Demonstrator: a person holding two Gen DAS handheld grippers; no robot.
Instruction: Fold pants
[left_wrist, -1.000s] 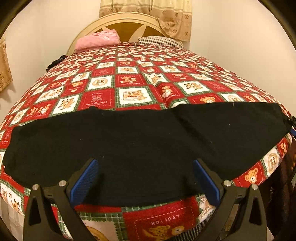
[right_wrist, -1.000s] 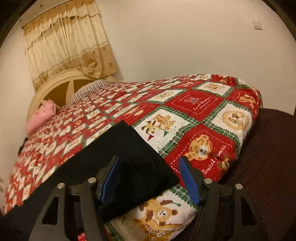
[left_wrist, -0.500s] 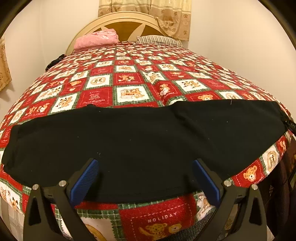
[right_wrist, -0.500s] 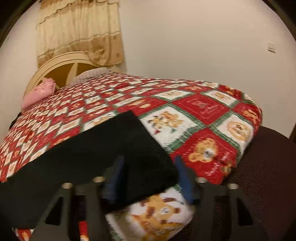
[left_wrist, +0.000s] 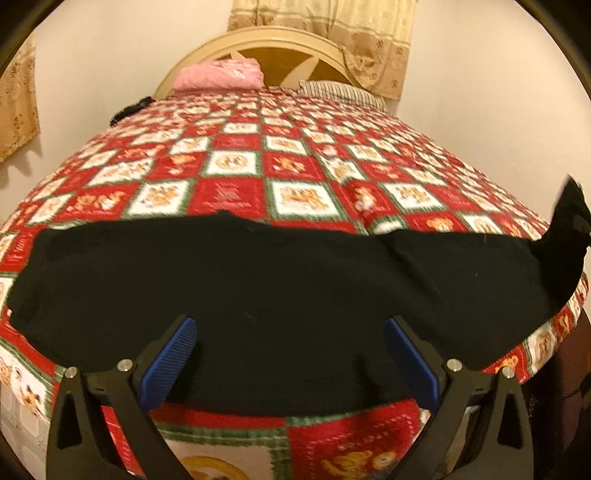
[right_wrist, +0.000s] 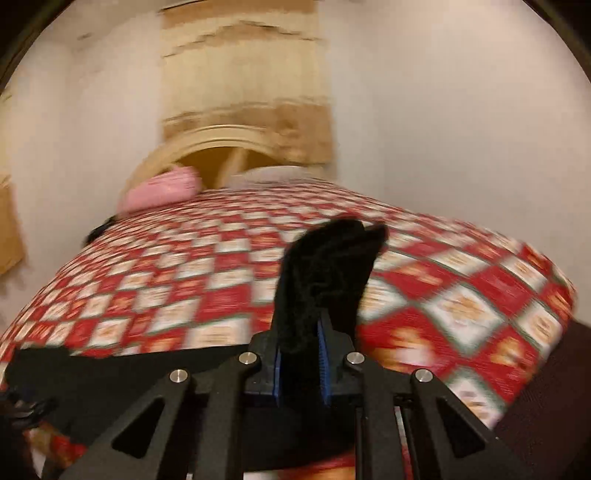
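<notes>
1. The black pants (left_wrist: 295, 288) lay flat across the near end of the bed (left_wrist: 236, 192), on its red and white bear quilt.
2. The left gripper (left_wrist: 291, 354) was wide open over the pants, with its blue pads (left_wrist: 168, 363) holding nothing.
3. The right gripper (right_wrist: 300, 354) had just been closing and pinched one end of the pants, which stuck up between its jaws.
4. A pink pillow (left_wrist: 218, 75) sat by the headboard (left_wrist: 280, 40).

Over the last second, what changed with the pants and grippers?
The right hand-held gripper has just closed on the right end of the black fabric pants and lifted it off the red checked teddy-bear quilt. Unchanged: the left hand-held gripper is open over the pants' near edge, and the rest of the pants lies flat.
</notes>
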